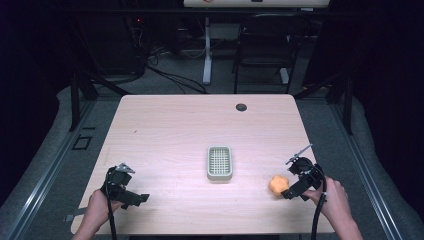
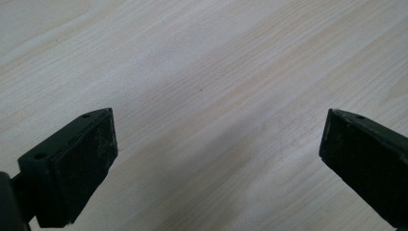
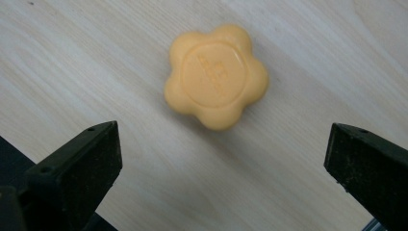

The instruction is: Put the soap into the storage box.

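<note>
An orange flower-shaped soap (image 1: 278, 184) lies flat on the pale wooden table (image 1: 190, 125) at the front right. In the right gripper view the soap (image 3: 216, 75) sits just ahead of the wide-apart jaws, untouched. My right gripper (image 1: 295, 181) hovers right beside it, open. A grey-green soap dish (image 1: 219, 163) with a ribbed grid insert stands near the table's middle. My left gripper (image 1: 131, 186) rests at the front left, open, with bare wood between its fingers (image 2: 84, 163).
A round dark grommet (image 1: 241, 107) sits near the table's far edge. Beyond the table stand a black chair (image 1: 265, 47) and a white desk leg (image 1: 207, 50) with cables on the floor. The table's front edge runs close under both hands.
</note>
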